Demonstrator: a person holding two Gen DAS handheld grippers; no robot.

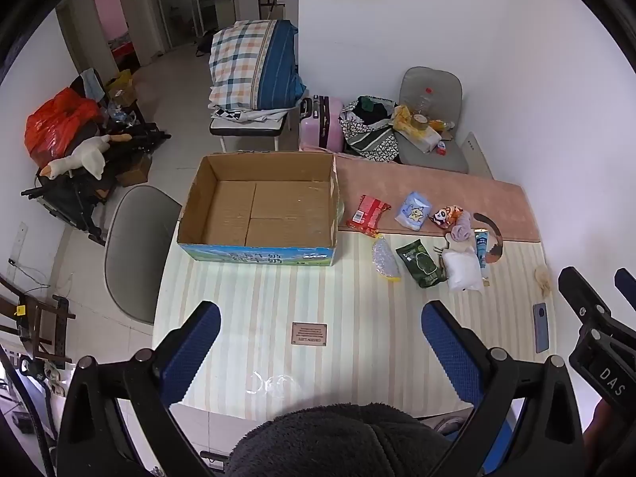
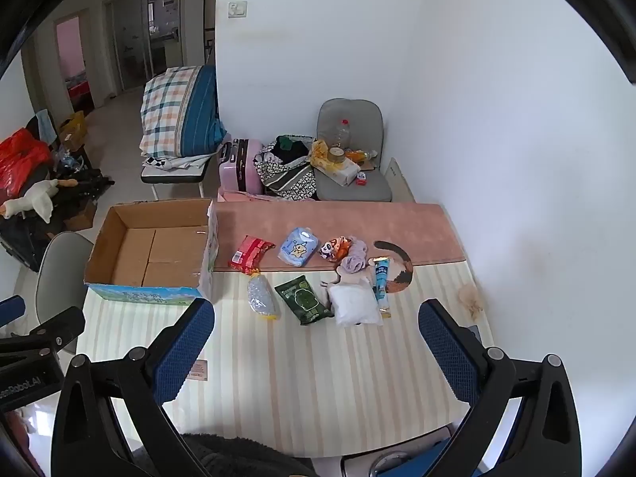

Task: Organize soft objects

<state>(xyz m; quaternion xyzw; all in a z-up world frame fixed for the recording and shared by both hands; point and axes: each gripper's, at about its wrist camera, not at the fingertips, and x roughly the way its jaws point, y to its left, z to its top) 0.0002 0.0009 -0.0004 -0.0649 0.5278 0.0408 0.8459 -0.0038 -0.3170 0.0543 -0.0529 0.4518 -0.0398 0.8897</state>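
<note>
The soft things lie in a little bunch on the surface (image 2: pixel 318 377), to the right of the box. There is a red packet (image 2: pixel 250 254), a light blue pack (image 2: pixel 298 251) with a star on it, and a small panda toy (image 2: pixel 336 248) with orange on it. A purple cloth (image 2: pixel 355 261) is bunched up and touches the panda toy. Nearer to the camera lie a clear bubbly bag (image 2: pixel 260 297), a dark green packet (image 2: pixel 304 299), a puffy white bag (image 2: pixel 354 305) and a thin blue tube (image 2: pixel 382 284). The white bag lies just beside the tube. The far ones lie on a pink strip and the near ones on a striped cloth.

The cardboard box (image 1: pixel 260 208) is open at the top. It has brown walls and a blue and green picture on its front. Only its brown bottom shows inside. It sits at the left end of the surface, just beside the red packet.

The left tongs (image 1: pixel 320 336) are wide apart and hold nothing. They hang above the near part of the striped cloth. The right tongs (image 2: pixel 316 332) are wide apart too and hold nothing. They hang near the soft things but do not touch them.
</note>
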